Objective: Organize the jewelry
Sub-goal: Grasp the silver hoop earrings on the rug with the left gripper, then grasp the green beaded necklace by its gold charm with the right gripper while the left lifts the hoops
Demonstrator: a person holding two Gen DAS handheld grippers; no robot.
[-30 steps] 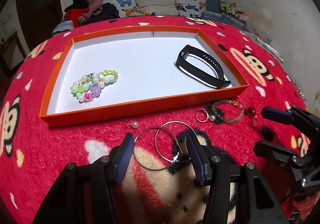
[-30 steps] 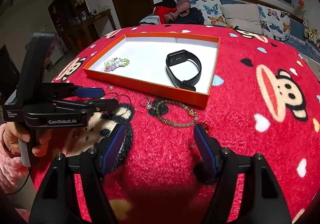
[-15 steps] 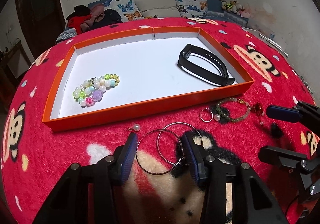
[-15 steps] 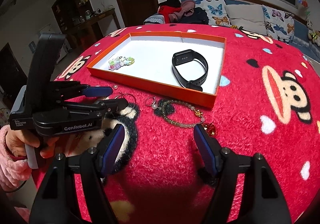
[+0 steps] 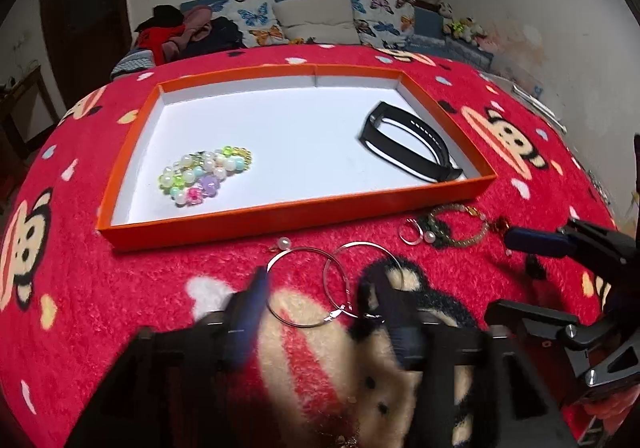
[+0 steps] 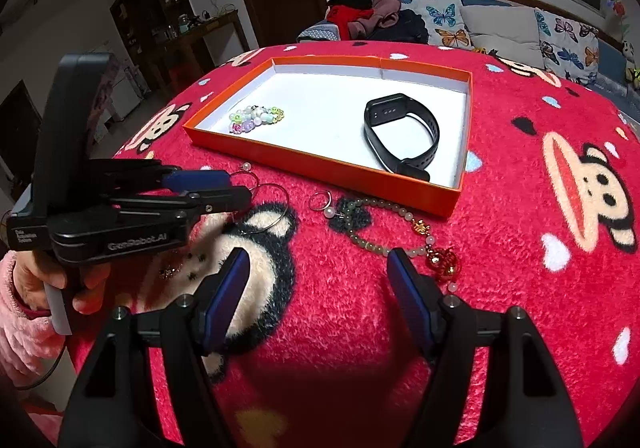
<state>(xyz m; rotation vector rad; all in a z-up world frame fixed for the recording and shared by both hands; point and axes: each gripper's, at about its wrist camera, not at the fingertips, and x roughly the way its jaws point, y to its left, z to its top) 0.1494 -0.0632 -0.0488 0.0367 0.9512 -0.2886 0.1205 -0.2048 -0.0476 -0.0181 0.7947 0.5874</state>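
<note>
An orange tray [image 5: 296,209] [image 6: 456,203] with a white floor holds a pastel bead bracelet [image 5: 206,173] [image 6: 256,117] and a black wristband [image 5: 408,147] [image 6: 400,139]. Two silver hoop earrings [image 5: 316,282] [image 6: 272,199] lie on the red cloth in front of it. My left gripper [image 5: 320,298] [image 6: 236,187] is open, its fingers on either side of the hoops. A ring with a pearl [image 5: 414,234] [image 6: 322,203] and a green bead bracelet with red charm [image 5: 464,228] [image 6: 400,232] lie to the right. My right gripper [image 6: 318,276] is open and empty above the cloth, near the bead bracelet.
A small pearl earring [image 5: 283,244] [image 6: 246,166] lies by the tray's front wall. The round table has a red plush monkey-print cloth [image 6: 560,207]. A sofa with butterfly cushions [image 5: 320,17] and a clothes pile stands behind.
My left gripper has drawn back and narrowed a little around the hoops, with motion blur now. The right gripper has moved slightly nearer the bead bracelet.
</note>
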